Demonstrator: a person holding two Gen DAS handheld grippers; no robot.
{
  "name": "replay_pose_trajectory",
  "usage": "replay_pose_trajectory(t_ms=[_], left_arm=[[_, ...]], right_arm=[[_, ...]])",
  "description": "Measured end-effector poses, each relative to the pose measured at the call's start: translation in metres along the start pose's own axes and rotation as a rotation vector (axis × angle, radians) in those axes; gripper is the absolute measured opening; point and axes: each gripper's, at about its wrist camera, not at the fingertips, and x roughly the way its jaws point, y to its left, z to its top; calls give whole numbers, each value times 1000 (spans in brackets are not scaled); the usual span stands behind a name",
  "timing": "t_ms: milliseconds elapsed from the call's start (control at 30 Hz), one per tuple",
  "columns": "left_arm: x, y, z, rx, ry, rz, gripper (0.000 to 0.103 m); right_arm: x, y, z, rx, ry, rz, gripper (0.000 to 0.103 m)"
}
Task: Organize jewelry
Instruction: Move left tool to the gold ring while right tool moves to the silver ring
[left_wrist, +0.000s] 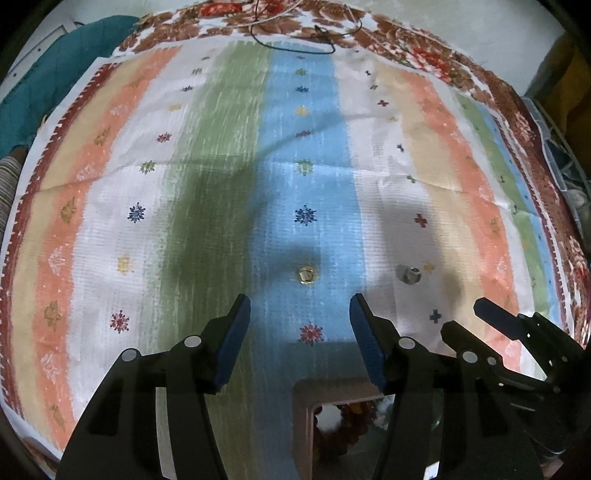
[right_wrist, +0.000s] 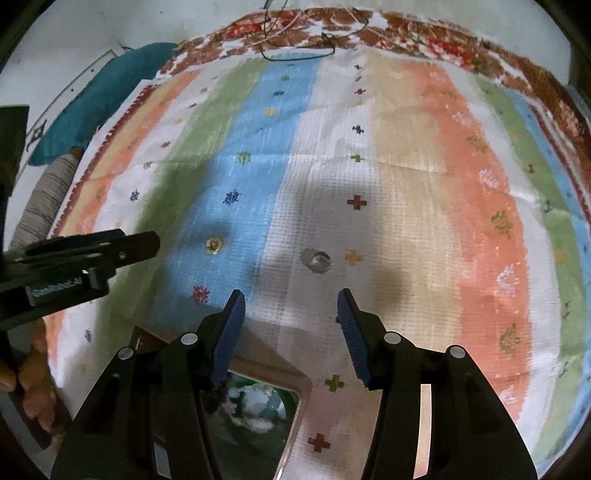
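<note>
Hovering wide open and empty, left gripper frames a gold ring at centre frame. Right gripper, equally spread, holds nothing below a silver ring on the striped cloth.

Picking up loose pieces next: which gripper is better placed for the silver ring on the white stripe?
Right. The silver ring lies just ahead of the open right gripper, roughly centred; the left gripper lines up with the gold ring instead.

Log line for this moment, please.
left claw: open, empty | right claw: open, empty | gold ring: on blue stripe | clear ring: on white stripe | box: near edge
</note>
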Motion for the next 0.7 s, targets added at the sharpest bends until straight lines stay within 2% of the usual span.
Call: replay_pose_trajectory(t_ms=[367, 700], left_arm=[[31, -3, 11, 22, 64, 1, 56], [54, -8, 22, 35, 99, 4, 56]], right_arm=[[27, -10, 12, 15, 39, -35, 52], [51, -14, 23, 15, 68, -32, 52]])
